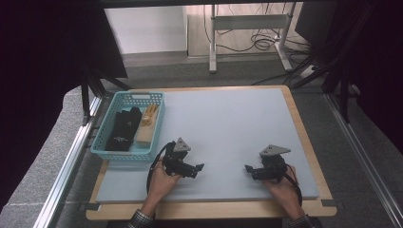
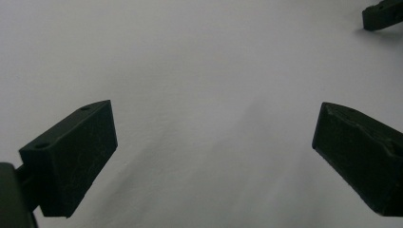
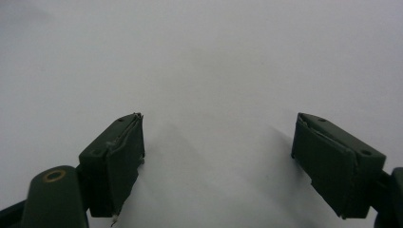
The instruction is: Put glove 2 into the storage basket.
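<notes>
Low on the desk (image 1: 228, 118), both grippers rested near the front edge, well apart, tips turned toward each other. Left gripper (image 1: 198, 167): fingers (image 2: 71, 156) spread wide, nothing between them but bare grey surface. Right gripper (image 1: 248, 168): fingers (image 3: 116, 161) likewise wide apart, holding nothing. A turquoise basket (image 1: 154, 124) sat at the desk's left edge, just beyond the left gripper, containing a black pouch (image 1: 123, 129) lying flat and a wooden block (image 1: 145, 135) beside it. A hand gripped each tool from below.
</notes>
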